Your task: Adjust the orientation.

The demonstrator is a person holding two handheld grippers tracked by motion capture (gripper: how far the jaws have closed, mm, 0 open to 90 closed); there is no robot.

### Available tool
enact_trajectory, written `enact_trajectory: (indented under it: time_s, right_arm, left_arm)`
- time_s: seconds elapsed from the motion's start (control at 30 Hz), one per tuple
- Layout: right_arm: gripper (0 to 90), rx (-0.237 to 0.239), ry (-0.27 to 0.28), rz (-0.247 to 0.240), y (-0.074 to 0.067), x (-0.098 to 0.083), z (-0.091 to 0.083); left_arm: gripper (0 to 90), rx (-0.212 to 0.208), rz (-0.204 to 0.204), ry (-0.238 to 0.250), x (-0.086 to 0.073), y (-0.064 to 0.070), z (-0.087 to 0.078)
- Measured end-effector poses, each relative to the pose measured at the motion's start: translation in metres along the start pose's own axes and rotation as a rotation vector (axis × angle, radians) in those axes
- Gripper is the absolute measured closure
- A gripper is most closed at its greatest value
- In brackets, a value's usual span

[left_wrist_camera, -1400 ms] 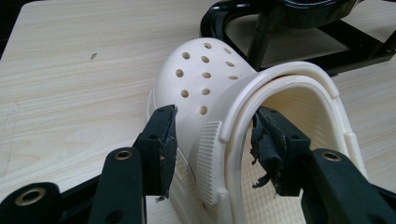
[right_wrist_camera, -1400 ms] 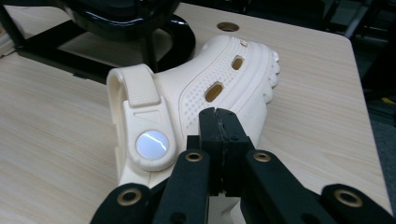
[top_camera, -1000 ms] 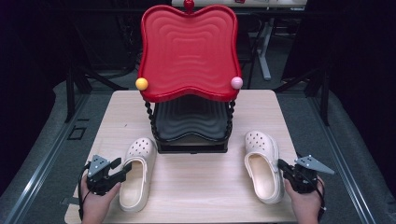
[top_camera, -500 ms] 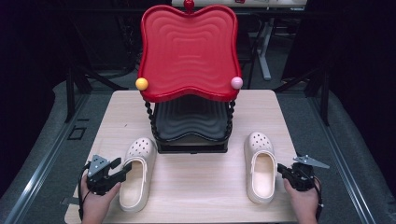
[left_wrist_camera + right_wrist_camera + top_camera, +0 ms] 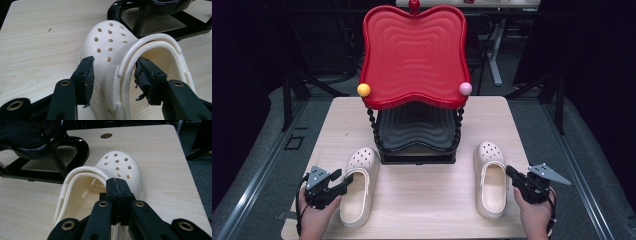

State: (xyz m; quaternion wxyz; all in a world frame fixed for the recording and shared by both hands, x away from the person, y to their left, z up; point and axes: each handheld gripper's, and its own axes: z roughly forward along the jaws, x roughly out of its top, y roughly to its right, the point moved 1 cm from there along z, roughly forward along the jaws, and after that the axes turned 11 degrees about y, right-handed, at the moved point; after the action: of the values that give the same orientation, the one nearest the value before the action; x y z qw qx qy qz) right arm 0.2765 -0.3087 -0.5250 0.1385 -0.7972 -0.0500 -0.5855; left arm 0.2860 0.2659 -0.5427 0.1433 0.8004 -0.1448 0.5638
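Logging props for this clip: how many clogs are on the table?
2. The left clog lies by the left gripper; the right clog lies by the right gripper. None seems hidden.

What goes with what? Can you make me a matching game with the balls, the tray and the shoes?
Things:
1. Yellow ball
2. Pink ball
3. Top tray
4. Left shoe

Places or states:
A. Red and wavy, highest on the rack
B. Left gripper's open jaws sit either side of its wall
C. At the tray's right front corner in the high view
D. At the tray's left front corner in the high view

Pairs: 1-D, 2-C, 3-A, 4-B
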Motion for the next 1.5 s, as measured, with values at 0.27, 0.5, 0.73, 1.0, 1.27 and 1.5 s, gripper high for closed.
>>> enact_trajectory:
  time_s: [0.27, 0.5, 0.73, 1.0, 1.27, 1.5]
  right_arm:
    - [88.9, -0.003, -0.007, 0.013, 0.002, -0.002, 0.003]
    - [72.3, -0.047, 0.012, -0.118, -0.009, 0.000, -0.002]
    - [65.5, -0.095, -0.063, -0.210, -0.015, -0.008, 0.008]
    - [70.9, -0.124, -0.120, -0.209, -0.015, -0.013, 0.012]
    - [74.6, -0.085, -0.114, -0.195, -0.018, -0.010, 0.012]
    - [74.7, -0.017, -0.103, -0.201, -0.027, -0.010, 0.013]
  left_arm:
    - [49.8, 0.000, 0.001, 0.000, 0.000, 0.000, 0.000]
    - [49.7, -0.001, 0.001, 0.000, 0.000, 0.000, 0.000]
    - [49.7, -0.004, -0.002, 0.001, 0.000, 0.000, 0.000]
    - [49.7, -0.011, 0.001, -0.006, 0.000, 0.002, 0.000]
    - [50.0, -0.016, 0.011, -0.018, -0.002, 0.004, 0.003]
    - [50.3, -0.018, 0.009, -0.020, -0.002, 0.004, 0.003]
